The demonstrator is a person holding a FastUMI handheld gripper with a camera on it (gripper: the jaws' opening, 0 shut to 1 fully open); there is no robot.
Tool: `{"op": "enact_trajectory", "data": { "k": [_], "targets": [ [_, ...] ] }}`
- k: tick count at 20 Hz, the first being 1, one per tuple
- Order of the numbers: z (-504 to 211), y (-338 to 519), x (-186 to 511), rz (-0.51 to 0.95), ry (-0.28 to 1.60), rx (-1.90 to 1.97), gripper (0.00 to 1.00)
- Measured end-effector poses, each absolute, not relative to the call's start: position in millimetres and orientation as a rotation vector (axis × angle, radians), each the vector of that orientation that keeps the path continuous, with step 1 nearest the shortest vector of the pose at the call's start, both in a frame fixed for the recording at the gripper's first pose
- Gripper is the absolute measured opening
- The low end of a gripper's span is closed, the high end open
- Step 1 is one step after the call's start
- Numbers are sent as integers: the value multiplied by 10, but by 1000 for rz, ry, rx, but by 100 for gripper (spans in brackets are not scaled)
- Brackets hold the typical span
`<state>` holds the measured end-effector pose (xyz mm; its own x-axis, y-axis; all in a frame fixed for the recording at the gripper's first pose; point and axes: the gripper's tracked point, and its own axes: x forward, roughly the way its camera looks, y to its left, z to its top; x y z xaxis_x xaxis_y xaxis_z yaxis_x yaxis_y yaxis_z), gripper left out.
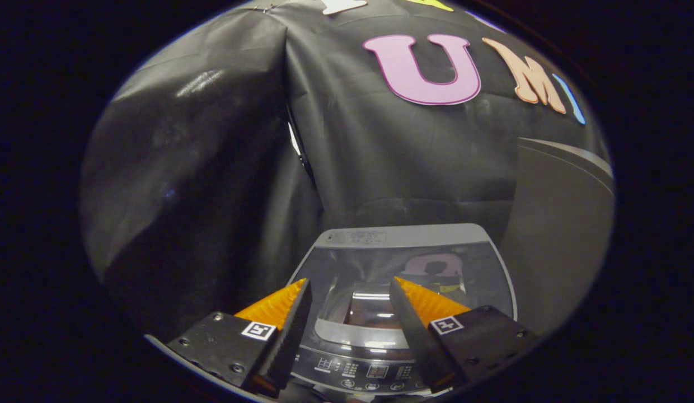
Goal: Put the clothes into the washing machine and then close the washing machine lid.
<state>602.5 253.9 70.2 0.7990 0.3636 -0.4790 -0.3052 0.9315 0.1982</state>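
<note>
Claw [350, 282] open above lid [403, 268].

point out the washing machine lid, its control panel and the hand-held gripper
grey-framed glass washing machine lid [406, 235]: gripper view, on its grey rear frame strip.
dark button-lined control panel [358, 370]: gripper view, on its middle, between the fingers.
hand-held gripper [350, 291]: gripper view, midway between its open, empty fingertips.

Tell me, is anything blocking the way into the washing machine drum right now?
Yes. The glass lid lies shut over the washing machine, covering the drum opening. The gripper hangs open and empty above it, fingers spread over the lid and control panel.
</note>
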Motion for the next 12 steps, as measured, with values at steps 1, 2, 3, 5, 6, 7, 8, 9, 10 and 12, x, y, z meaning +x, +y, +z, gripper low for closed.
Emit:
{"op": "enact_trajectory", "data": {
  "k": [1,2,3,5,6,7,8,9,10,12],
  "targets": [
    [713,2541,6030,359,527,120,85],
    [724,2543,6033,358,516,126,85],
    [722,2540,6030,357,505,129,85],
    [747,2515,6041,351,485,128,85],
    [753,2513,6039,349,476,128,85],
    [778,2501,6041,344,461,129,85],
    [786,2494,6040,343,450,127,85],
    [795,2481,6048,339,436,121,85],
    [825,2460,6056,334,416,122,85],
    [843,2451,6057,329,390,127,85]
  ]
}}
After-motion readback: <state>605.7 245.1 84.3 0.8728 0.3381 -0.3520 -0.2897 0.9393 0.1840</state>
